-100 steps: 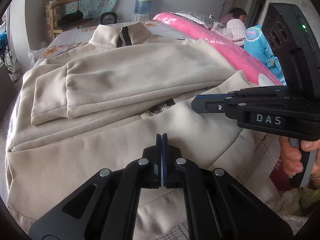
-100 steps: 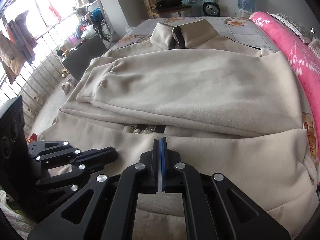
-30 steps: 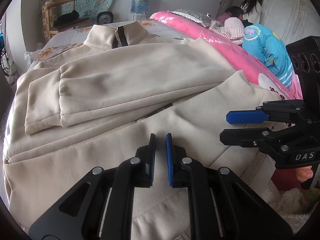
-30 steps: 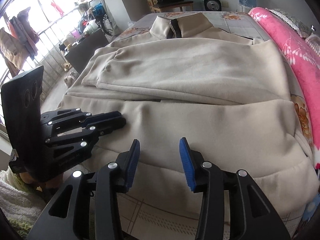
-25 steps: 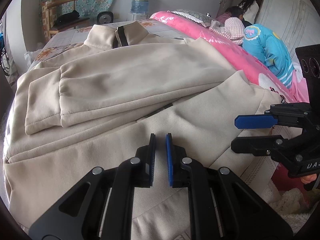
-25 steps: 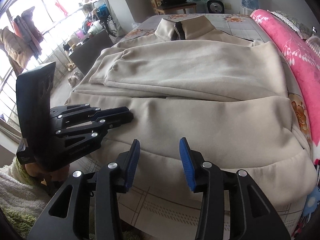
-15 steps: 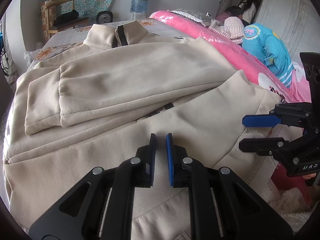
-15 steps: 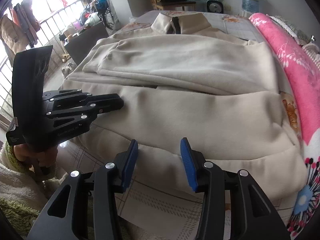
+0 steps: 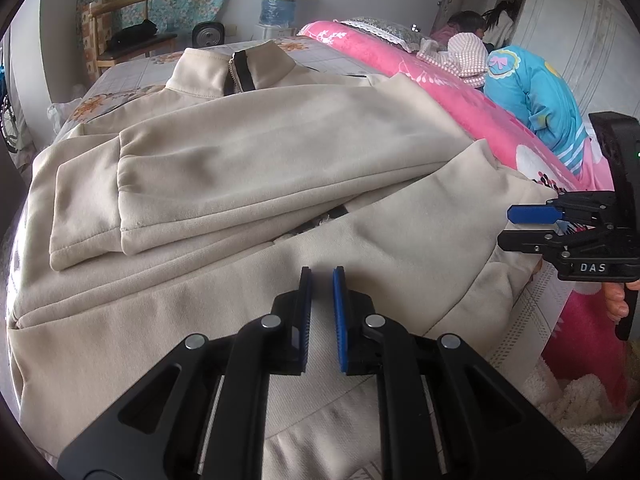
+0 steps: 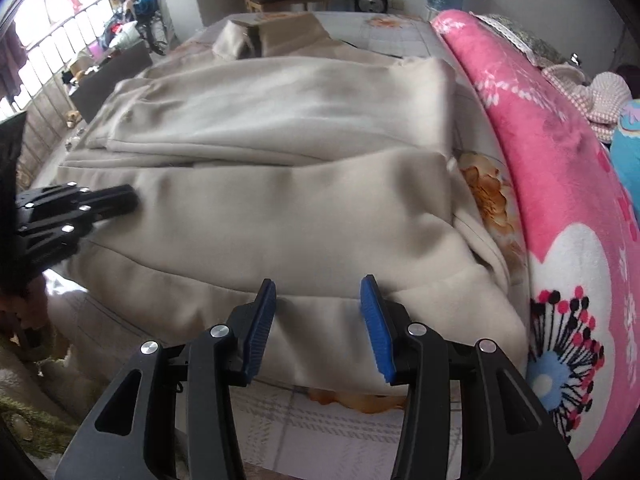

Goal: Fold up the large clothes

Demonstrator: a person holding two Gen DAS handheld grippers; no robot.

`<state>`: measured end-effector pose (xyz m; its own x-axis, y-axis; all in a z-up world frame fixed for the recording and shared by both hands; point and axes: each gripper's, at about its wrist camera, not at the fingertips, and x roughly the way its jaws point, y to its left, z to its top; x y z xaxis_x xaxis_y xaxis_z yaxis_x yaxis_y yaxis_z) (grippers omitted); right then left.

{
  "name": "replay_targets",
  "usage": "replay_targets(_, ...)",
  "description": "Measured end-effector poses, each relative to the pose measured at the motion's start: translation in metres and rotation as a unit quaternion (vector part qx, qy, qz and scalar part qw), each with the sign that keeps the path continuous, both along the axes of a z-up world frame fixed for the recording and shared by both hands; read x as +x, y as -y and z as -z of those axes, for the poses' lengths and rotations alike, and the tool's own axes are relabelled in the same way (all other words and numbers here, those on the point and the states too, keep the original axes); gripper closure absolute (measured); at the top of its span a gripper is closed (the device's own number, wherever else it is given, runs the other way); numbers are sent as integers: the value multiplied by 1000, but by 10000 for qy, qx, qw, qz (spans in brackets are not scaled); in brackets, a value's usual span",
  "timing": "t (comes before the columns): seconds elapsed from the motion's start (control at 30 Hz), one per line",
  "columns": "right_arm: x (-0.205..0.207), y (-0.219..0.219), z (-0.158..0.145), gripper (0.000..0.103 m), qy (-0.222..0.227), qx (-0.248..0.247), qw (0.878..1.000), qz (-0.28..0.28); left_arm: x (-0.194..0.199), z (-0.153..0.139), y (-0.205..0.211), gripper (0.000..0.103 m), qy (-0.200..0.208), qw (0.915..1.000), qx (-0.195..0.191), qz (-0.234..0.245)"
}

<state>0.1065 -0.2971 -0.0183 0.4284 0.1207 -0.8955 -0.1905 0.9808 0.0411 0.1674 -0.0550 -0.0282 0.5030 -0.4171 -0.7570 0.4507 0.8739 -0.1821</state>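
Since a second ago the right gripper (image 10: 318,316) has swung toward the jacket's (image 9: 256,184) hem corner beside the pink blanket (image 10: 560,184). Both grippers' fingers stand apart and empty, the left gripper's (image 9: 322,304) narrowly. Sleeves lie folded across the jacket on the bed (image 10: 304,432); the hem lies just beyond the right fingers. Next likely needs both grippers pinching the hem for the fold toward the collar.

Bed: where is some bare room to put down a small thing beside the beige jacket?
Bare sheet lies beyond the jacket's collar, up to the pink blanket. A strip of sheet also shows below the jacket hem, at the near bed edge. The jacket fills the middle; the blanket crowds the right.
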Motion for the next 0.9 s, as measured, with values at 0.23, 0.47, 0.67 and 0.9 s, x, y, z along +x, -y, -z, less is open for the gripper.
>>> replay_targets(0.23,-2,3,-14,56,152,77,9998,106,0,0,-1,92,-27,10000,-4,38)
replay_targets(0.47,-6,-28,-35,47,452,747,9953,-421,2,0,-4,92,-76,9999,-122,60)
replay_targets(0.67,7,-75,-20,47,346,732,9918,-991,4,2,-11,92,-233,9989,-417,-23)
replay_targets(0.9,12,-91,-8,49,311,756,9909,-1073,5,4,-17,92,-372,9969,-681,-81)
